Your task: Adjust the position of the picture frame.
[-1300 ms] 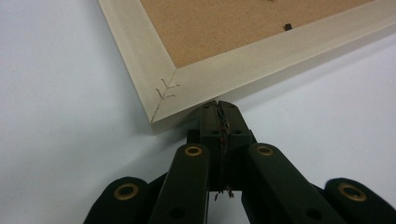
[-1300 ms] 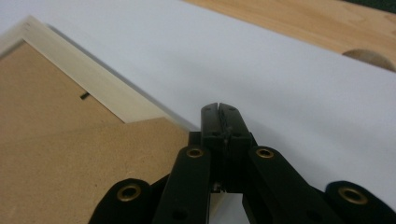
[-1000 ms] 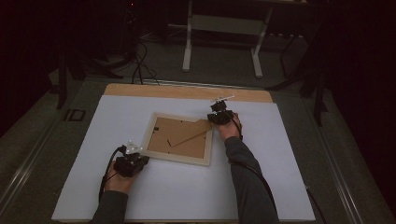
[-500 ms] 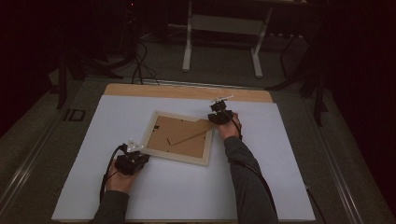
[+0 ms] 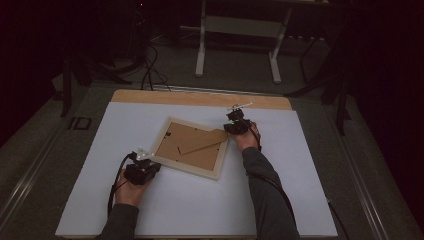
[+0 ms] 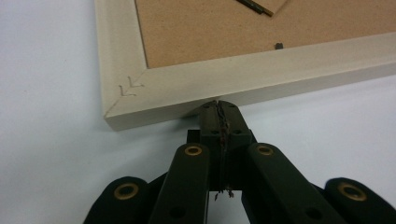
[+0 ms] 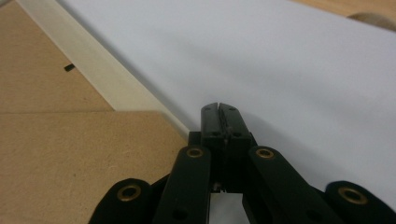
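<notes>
A picture frame (image 5: 191, 148), lying face down and askew at the middle of the white table (image 5: 300, 200), is braced between the left gripper (image 6: 219, 108) and right gripper (image 7: 218, 109), both pressed together and empty, nothing having shifted over the past second, suggesting a steadying pause.

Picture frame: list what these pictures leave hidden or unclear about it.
- Picture frame: its front faces the table, hidden in the high view.
- Left tongs: in the left gripper view, contact with the frame's edge is unclear; the tips cover the spot.
- Right tongs: the right gripper view cuts off the frame.
</notes>
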{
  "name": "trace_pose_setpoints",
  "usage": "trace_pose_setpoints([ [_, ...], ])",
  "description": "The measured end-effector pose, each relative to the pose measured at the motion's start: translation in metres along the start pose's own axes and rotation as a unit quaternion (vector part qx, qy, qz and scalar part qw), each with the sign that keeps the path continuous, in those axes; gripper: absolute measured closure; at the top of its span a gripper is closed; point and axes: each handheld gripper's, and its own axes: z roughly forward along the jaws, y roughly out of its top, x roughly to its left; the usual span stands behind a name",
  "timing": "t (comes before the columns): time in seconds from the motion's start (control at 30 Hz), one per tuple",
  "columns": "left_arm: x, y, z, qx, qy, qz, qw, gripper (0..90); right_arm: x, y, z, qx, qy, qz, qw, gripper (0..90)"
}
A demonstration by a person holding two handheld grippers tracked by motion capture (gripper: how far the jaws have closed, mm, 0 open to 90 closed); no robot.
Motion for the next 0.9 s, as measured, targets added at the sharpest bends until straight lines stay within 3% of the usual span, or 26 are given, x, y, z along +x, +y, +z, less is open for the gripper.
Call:
trace_pose_setpoints([
  [0.4,-0.002,0.001,0.001,0.0,0.008,0.0,1.0,90.0,-0.001,-0.011,-0.011,0.009,0.028,0.008,0.9995,89.9],
  [0.9,-0.008,0.001,0.002,-0.001,0.026,0.015,0.9996,90.0,0.001,-0.029,-0.025,0.012,0.044,-0.006,0.999,89.9],
])
